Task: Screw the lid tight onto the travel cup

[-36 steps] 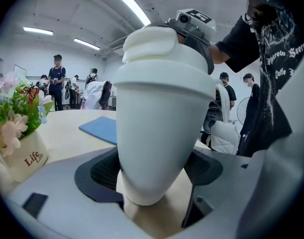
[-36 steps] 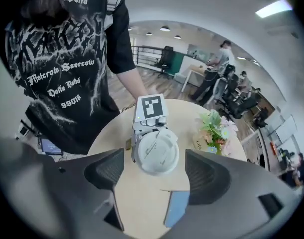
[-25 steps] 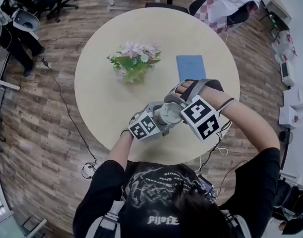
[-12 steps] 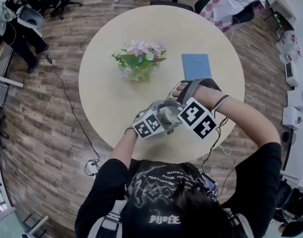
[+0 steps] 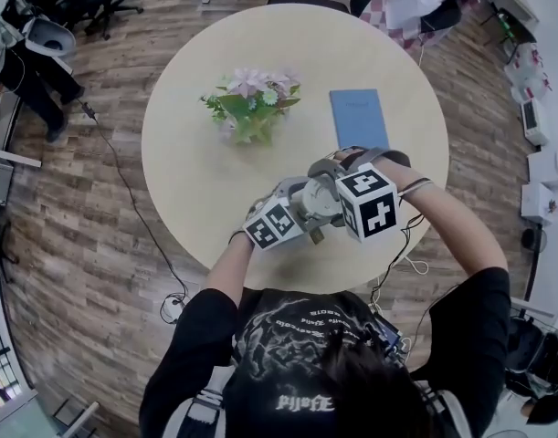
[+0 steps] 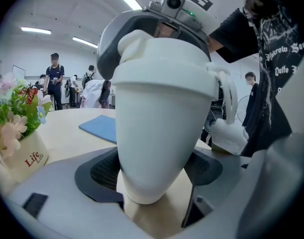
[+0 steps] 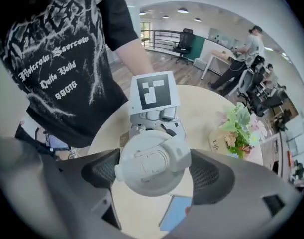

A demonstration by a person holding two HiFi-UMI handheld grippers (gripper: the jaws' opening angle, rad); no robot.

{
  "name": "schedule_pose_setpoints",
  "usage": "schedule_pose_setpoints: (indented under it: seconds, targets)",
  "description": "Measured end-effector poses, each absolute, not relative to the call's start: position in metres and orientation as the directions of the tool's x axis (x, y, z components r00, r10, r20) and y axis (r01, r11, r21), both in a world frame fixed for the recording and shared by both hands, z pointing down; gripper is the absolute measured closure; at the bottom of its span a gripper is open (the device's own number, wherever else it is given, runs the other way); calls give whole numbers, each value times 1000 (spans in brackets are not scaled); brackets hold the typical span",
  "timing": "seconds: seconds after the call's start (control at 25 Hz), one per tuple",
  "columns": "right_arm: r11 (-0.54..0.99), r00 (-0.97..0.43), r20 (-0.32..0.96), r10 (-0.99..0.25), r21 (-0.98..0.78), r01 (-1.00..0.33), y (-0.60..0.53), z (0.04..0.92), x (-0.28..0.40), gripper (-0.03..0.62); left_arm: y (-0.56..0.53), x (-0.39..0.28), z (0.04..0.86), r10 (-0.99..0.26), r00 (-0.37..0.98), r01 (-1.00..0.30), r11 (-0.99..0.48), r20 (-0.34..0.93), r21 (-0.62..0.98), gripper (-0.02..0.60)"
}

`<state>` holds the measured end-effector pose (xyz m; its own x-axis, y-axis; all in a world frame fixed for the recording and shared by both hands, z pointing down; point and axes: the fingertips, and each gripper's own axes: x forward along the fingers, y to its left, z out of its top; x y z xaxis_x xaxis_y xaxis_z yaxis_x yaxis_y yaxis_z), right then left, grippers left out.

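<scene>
A white travel cup (image 6: pixel 161 133) is held over the table near its front edge. My left gripper (image 6: pixel 156 176) is shut on the cup's tapered lower body, one pad on each side. The white lid (image 7: pixel 152 161) sits on top of the cup, flip tab to the left. From above, my right gripper (image 7: pixel 152 171) comes down on it, and its widely spread pads press on the rim. In the head view the cup (image 5: pixel 317 199) shows between the two marker cubes. The cup's rim under the lid is hidden.
A pot of flowers (image 5: pixel 249 108) stands mid-table and a blue notebook (image 5: pixel 358 117) lies to its right on the round beige table (image 5: pixel 196 181). The table's front edge lies just below the grippers. Chairs and people are around the room.
My right gripper has turned around the cup's top, so its marker cube now faces differently and sits closer in. The left gripper and cup have barely moved.
</scene>
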<state>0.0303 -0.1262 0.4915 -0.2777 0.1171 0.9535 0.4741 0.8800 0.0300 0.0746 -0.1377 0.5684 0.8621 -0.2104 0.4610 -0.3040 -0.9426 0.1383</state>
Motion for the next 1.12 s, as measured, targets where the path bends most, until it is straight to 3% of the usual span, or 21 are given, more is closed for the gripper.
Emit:
schedule_pose_setpoints:
  seconds: [0.24,0.48,0.72,1.12]
  targets:
    - [974,-401,913,75,20,227,-133,489,26,152,-139,74,569,-222,862,-314,-940,455,135,179]
    - [995,-513,857,-55,6,-98,-141,486,23,152,-139,74,570,-234,861,-322,-938,451,130,179]
    - [898,-562,789,-247,-31,-439,-151,484,26,152,-142,75,569,-245,859,-334,-934,448,129,179]
    - [671,-505,705,-498,-56,-739,-159,483,31,154,-140,74,573,-258,855,-344,-932,451,119,179]
